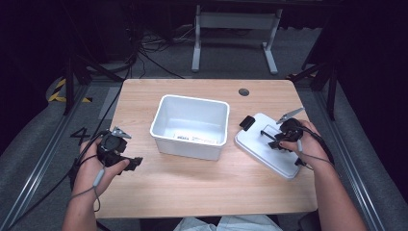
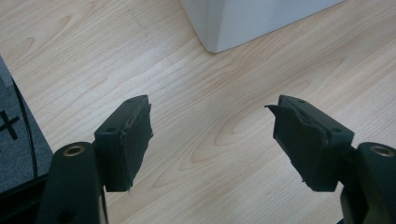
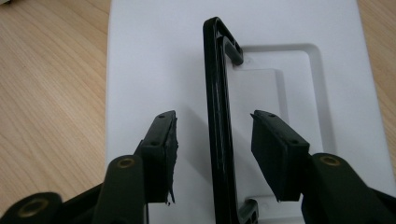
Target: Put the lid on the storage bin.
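A white open bin (image 1: 190, 126) stands mid-table; its corner (image 2: 219, 28) shows ahead of my left gripper. To the bin's right a white lid (image 1: 269, 144) lies flat on the wood, with a black handle (image 3: 219, 116) standing upright on it. My right gripper (image 1: 274, 138) is over the lid, open; its jaws straddle the handle without touching it (image 3: 212, 140). A black latch (image 1: 247, 122) sits at the lid's left end. My left gripper (image 1: 137, 162) rests near the table's left front, open over bare wood (image 2: 212, 135).
The wooden table (image 1: 202, 187) has a round cable hole (image 1: 244, 91) at the back right. Grey floor with cables lies off the left edge (image 2: 14, 135). Another table's white legs (image 1: 231, 33) stand beyond.
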